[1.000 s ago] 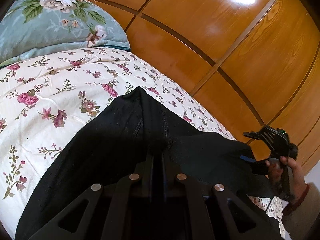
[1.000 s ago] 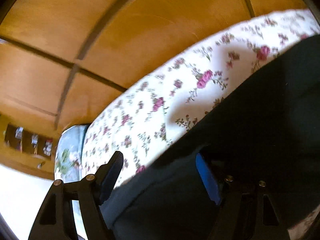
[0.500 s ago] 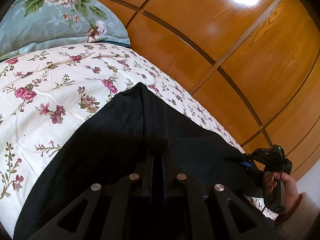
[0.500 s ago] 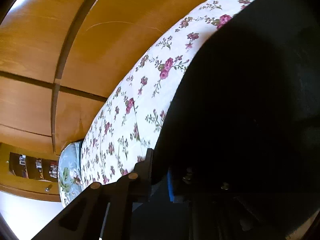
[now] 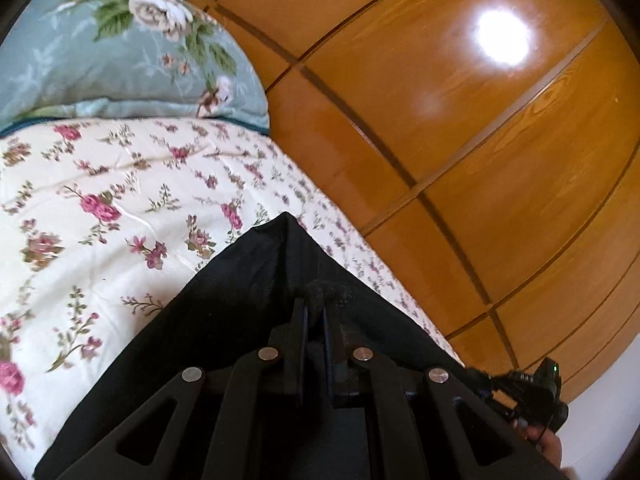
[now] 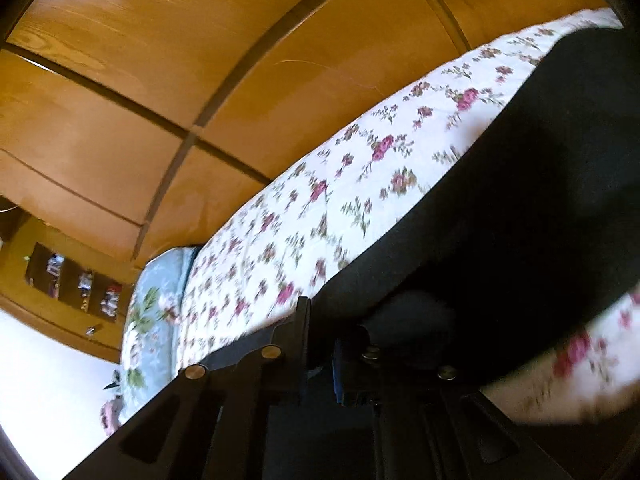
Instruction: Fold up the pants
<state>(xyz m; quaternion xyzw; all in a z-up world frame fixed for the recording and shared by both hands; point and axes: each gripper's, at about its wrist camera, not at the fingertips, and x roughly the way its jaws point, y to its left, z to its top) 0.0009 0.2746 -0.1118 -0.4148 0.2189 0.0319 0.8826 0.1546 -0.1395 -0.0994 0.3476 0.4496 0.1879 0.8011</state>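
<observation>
While the left wrist view shows the right gripper (image 5: pixel 520 396) low at the far right with a bit of hand behind it, the right wrist view alone shows a wall shelf (image 6: pixel 76 284) past the bed's head. Wooden wardrobe panels (image 5: pixel 460 128) run along the floral bedsheet (image 5: pixel 100 200); green floral pillow (image 5: pixel 100 52) at the head. Black pants (image 5: pixel 240 292) lie on the sheet, bunched where held. Left gripper (image 5: pixel 314 312) pinches a pants fold; right gripper's fingers (image 6: pixel 304 332) nearly together, clamped on pants edge.
</observation>
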